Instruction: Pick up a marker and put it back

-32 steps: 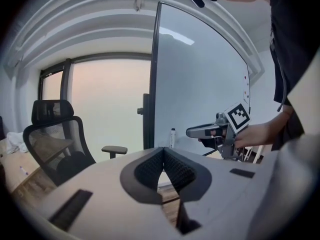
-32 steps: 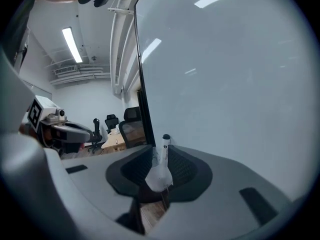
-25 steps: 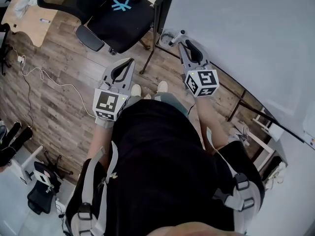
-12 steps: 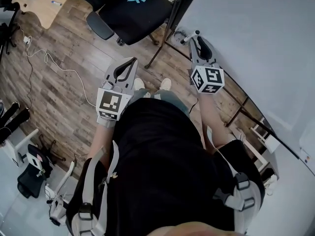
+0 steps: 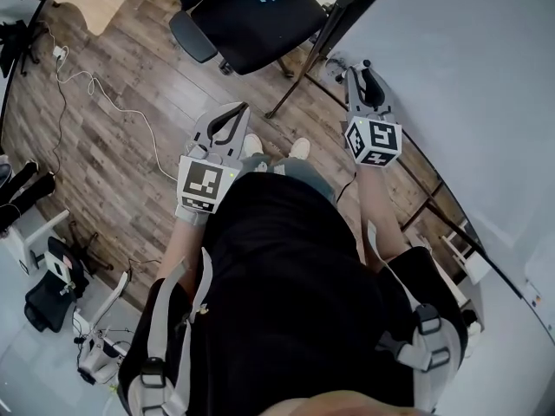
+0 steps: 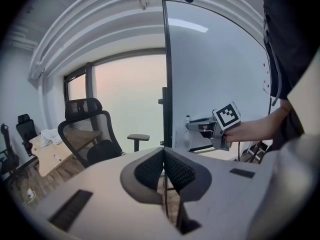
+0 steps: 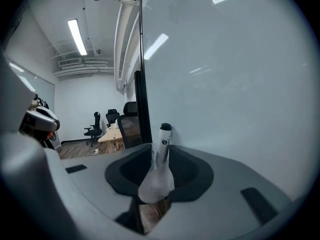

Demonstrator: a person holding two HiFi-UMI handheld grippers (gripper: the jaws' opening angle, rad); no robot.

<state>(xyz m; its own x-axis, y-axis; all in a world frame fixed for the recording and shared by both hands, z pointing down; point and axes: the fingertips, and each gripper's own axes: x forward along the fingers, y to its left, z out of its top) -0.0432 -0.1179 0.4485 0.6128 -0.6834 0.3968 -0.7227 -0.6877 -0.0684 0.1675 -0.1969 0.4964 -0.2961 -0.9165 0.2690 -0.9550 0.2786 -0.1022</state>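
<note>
The right tongs [image 5: 365,74] grasp a white marker with a black cap [image 7: 161,146] close beside the large whiteboard [image 5: 468,68]. The left tongs [image 6: 163,159] are clenched, empty. A black office chair [image 5: 260,11] stands ahead on the wooden plank floor [image 5: 130,137].

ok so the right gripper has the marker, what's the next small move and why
Probably ease the right gripper toward the lower edge of the whiteboard, where a marker would sit. Its jaws are clamped on the white marker, dark cap pointing forward, with the board right beside it. The left gripper is shut and empty. No ledge shows clearly, so go slowly.
</note>
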